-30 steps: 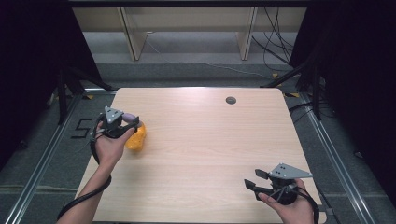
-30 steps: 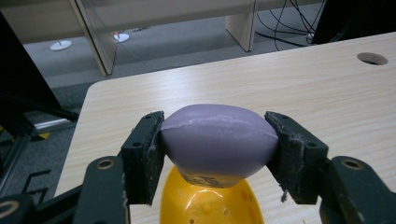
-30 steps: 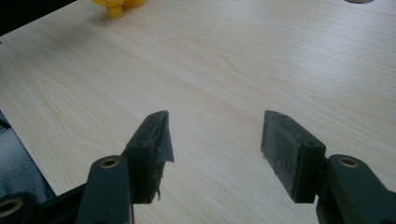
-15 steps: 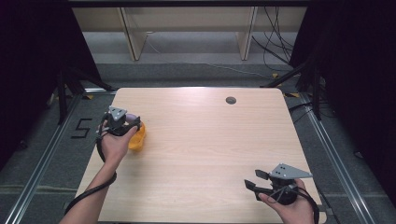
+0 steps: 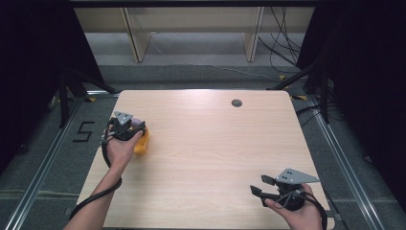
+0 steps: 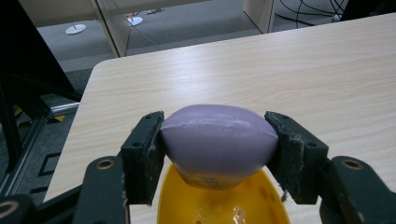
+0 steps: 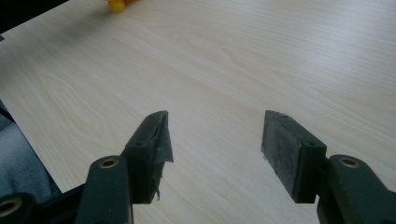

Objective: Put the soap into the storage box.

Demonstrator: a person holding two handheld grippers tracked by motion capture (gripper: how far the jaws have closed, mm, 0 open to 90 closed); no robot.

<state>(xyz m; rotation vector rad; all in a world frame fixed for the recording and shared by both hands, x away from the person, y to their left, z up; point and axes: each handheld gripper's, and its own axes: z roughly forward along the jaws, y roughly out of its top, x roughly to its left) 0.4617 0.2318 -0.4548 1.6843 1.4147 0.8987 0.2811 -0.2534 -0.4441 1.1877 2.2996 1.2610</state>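
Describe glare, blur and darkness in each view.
High view: a pale sheen on the table, dark surroundings at both sides. Left gripper view: purple piece sharp, yellow bowl soft. Right gripper view: glare at upper right, jaws slightly soft.

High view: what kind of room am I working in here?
Probably a lab or recording bay, not a home: a bare wooden table on a metal-rail frame, black curtains on both sides, loose cables on grey carpet, and a taped number on the floor.

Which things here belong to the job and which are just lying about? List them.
In the job:
purple egg half, clamped in the left gripper
yellow egg half, under it

Lying about:
right gripper, open over bare table
dark round spot on the far tabletop
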